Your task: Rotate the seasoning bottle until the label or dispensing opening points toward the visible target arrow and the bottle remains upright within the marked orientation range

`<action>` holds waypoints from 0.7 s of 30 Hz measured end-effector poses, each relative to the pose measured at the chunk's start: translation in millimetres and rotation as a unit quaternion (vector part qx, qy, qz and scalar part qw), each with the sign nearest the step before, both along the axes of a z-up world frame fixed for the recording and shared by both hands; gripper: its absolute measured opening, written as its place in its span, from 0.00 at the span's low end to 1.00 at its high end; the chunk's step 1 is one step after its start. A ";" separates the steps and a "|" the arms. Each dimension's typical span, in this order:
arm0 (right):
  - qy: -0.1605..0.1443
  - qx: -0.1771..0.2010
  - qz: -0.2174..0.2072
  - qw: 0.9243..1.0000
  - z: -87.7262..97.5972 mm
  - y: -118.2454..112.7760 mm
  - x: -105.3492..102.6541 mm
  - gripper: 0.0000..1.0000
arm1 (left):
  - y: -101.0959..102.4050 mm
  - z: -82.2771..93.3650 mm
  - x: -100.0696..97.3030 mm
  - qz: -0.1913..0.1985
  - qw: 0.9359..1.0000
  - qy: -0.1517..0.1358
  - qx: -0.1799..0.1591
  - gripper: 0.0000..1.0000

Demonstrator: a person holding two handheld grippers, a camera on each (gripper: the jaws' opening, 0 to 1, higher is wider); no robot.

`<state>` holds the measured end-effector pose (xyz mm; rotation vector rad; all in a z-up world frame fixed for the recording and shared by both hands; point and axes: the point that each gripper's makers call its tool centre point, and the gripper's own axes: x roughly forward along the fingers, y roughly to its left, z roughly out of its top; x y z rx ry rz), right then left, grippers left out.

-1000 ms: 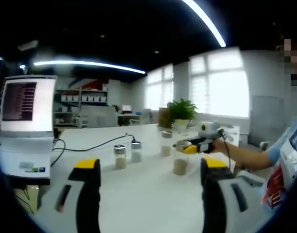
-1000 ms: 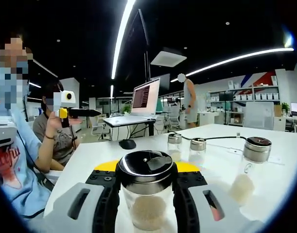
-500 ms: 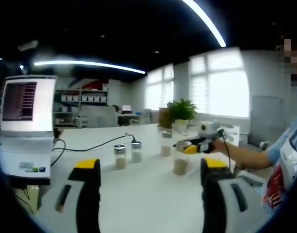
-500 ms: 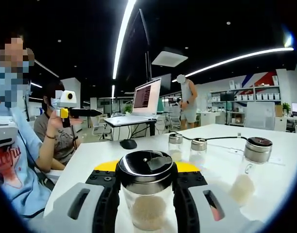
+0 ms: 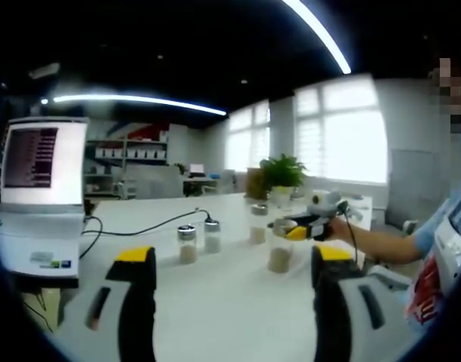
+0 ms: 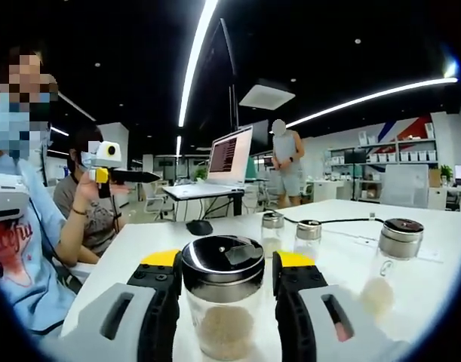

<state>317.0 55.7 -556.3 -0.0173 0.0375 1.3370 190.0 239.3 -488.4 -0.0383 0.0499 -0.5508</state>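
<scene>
1. Table (image 6: pixel 441 249): white; bare room ahead of the left gripper (image 5: pixel 230 302), whose jaws stand apart on nothing.
2. Laptop (image 5: pixel 38 219): screen text too small to read.
3. Right gripper (image 6: pixel 224 302): jaws clamped on the bottle (image 6: pixel 222 305), upright, near the table's edge; no label readable, base cut off.
4. Three jars (image 6: pixel 396 260) stand beyond.

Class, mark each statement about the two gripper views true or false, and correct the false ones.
1. The right gripper has its jaws on either side of a seasoning bottle. True.
2. That bottle lies on its side. False: it stands upright.
3. The left gripper holds a bottle. False: its jaws are open with nothing between them.
4. A laptop sits on the white table. True.
5. The bottle's cap is red. False: it is dark and metallic.
</scene>
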 end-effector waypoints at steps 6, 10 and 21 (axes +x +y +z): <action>0.000 0.008 -0.023 1.000 7.8 -6.1 1.4 0.75 | 0.3 -0.7 0.9 0.000 1.000 0.001 -0.001 0.90; -0.005 0.009 -0.035 0.999 11.5 -10.7 0.3 0.81 | 0.0 0.1 0.5 0.000 1.000 0.000 0.000 0.90; -0.034 -0.005 -0.077 0.996 15.2 -30.8 -6.1 0.99 | -5.4 2.7 -1.2 -0.011 1.000 -0.005 -0.007 0.90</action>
